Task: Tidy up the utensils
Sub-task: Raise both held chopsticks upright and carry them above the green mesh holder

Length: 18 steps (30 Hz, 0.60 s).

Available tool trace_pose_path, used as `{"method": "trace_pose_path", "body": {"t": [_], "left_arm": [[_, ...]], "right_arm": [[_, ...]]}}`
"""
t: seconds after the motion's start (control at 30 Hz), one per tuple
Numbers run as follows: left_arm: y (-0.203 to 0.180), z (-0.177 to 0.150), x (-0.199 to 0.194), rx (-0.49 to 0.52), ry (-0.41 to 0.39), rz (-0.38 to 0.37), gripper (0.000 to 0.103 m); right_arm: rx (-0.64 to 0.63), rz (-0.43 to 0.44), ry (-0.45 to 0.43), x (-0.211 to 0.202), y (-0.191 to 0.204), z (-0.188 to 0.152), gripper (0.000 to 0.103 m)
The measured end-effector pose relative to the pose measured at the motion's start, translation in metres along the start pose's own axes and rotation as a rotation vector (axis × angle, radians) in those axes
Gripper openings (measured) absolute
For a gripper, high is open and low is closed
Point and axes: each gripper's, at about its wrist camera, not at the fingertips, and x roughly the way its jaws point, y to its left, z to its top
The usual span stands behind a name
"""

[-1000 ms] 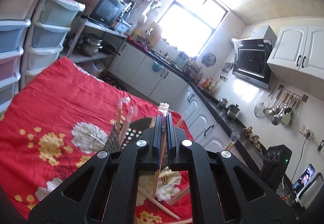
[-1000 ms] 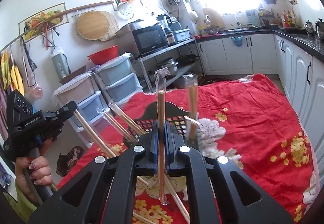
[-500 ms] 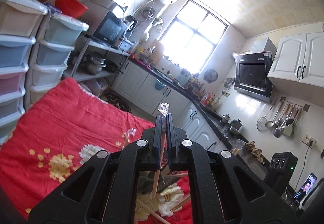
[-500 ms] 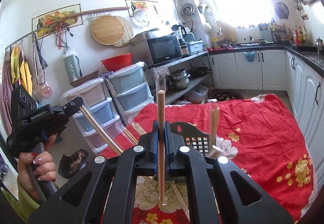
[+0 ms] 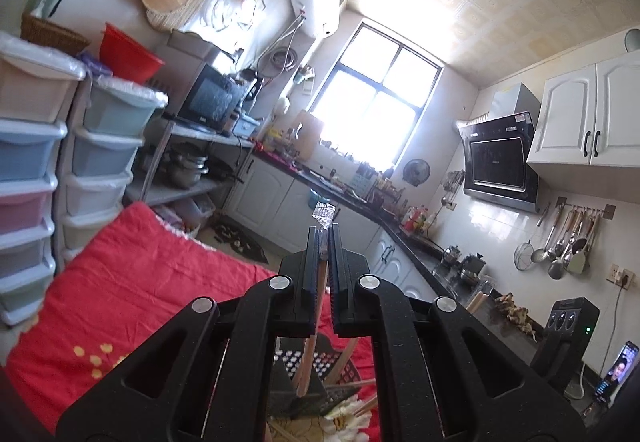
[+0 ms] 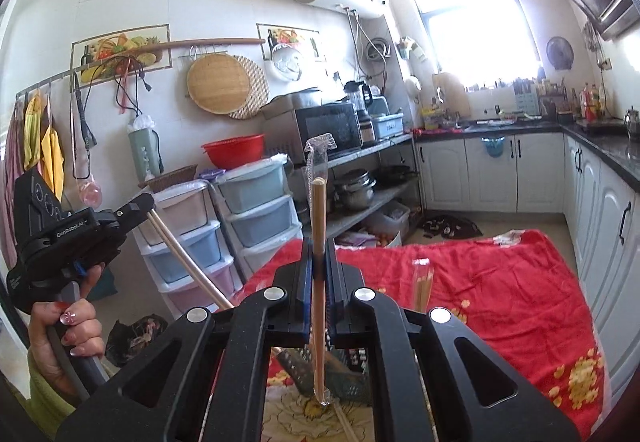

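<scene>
My left gripper [image 5: 323, 238] is shut on a plastic-wrapped pair of wooden chopsticks [image 5: 310, 342] that hangs down over a black perforated utensil holder [image 5: 312, 382]. My right gripper [image 6: 319, 258] is shut on another wrapped pair of chopsticks [image 6: 318, 226], held upright above the same black holder [image 6: 332, 378]. The left gripper also shows in the right wrist view [image 6: 140, 208], raised at the left with its chopsticks [image 6: 188, 266] slanting down toward the holder. One more wrapped pair [image 6: 422, 286] stands in the holder. Loose chopsticks [image 5: 360, 408] lie on the cloth beside it.
A red flowered cloth [image 5: 132, 294] covers the table [image 6: 500, 306]. Stacked plastic drawers [image 5: 36, 178] stand at the table's far side. A shelf with a microwave [image 6: 328, 126] and pots, white cabinets [image 6: 516, 170] and a dark counter lie beyond.
Both grippers have risen and tilted upward with their chopsticks still held. The holder and cloth have slid lower in both views.
</scene>
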Motion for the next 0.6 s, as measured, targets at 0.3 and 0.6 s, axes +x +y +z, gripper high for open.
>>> {"method": "trace_pose_path", "body": {"t": [0.3, 0.6], "left_arm": [[-0.012, 0.013, 0.007, 0.061, -0.043, 0.024, 0.002], [-0.019, 0.007, 0.028, 0.115, -0.048, 0.074, 0.002]], "right_arm": [[-0.039, -0.041, -0.083, 0.005, 0.002, 0.026, 0.006], [-0.069, -0.065, -0.140, 0.018, 0.004, 0.038, 0.006]]}}
